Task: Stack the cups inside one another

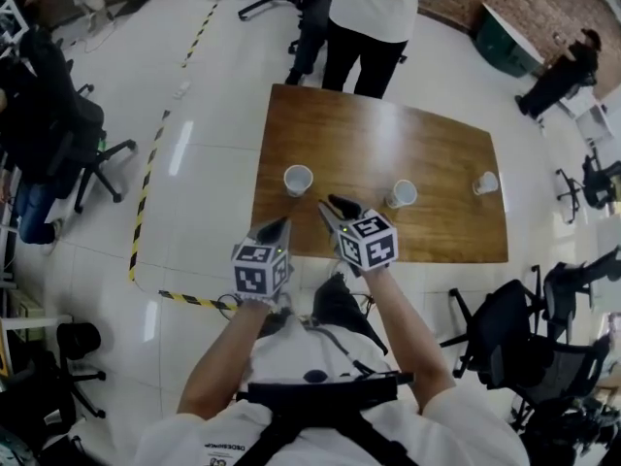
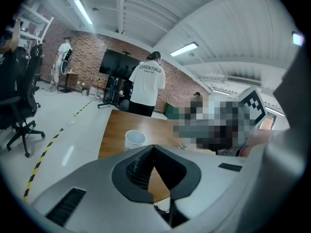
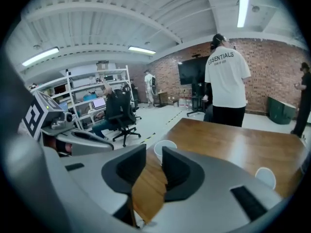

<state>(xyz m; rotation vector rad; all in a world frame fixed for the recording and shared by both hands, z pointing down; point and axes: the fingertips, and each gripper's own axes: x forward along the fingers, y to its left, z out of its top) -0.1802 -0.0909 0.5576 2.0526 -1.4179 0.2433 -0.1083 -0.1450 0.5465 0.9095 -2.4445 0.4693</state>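
Three white paper cups stand apart on the brown wooden table [image 1: 378,134]: a left cup [image 1: 298,179], a middle cup [image 1: 401,194] and a right cup [image 1: 485,183] near the table's right edge. My left gripper [image 1: 281,224] hovers at the near edge, short of the left cup [image 2: 134,140]; its jaw tips touch with nothing between them. My right gripper [image 1: 335,205] is over the near edge between the left and middle cups, open and empty. In the right gripper view the left cup [image 3: 166,143] shows just beyond the gap of the right gripper [image 3: 154,146], and another cup [image 3: 266,176] sits at the right.
A person in a white shirt [image 1: 374,8] stands at the table's far side. Office chairs stand at the left [image 1: 58,134] and at the near right [image 1: 524,338]. Yellow-black tape [image 1: 146,192] runs along the floor left of the table.
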